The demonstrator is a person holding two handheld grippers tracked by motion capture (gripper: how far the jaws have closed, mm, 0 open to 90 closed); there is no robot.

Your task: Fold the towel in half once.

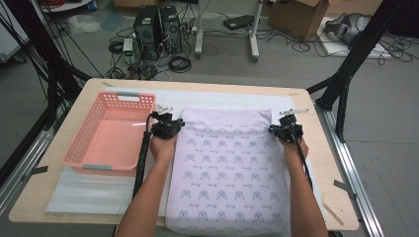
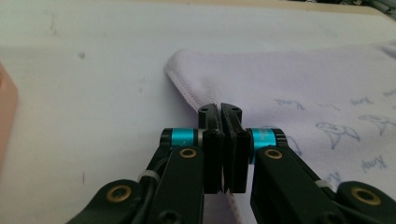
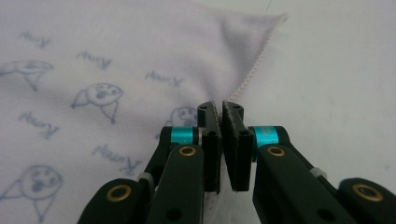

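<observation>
Pale wooden tabletop (image 1: pixel 316 163) under a white mat — each hand-held gripper, left (image 1: pixel 174 124) and right (image 1: pixel 282 129), is clamped shut on a far-corner edge of the lilac printed cloth (image 1: pixel 230 173); next, I judge, lift both together — evenly — to fold.

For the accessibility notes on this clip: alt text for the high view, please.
Two hand-held grippers, the left gripper and right gripper, pinch the far side edges of a pale lilac printed cloth spread on a wooden table. An empty pink plastic basket sits at its left.
</observation>
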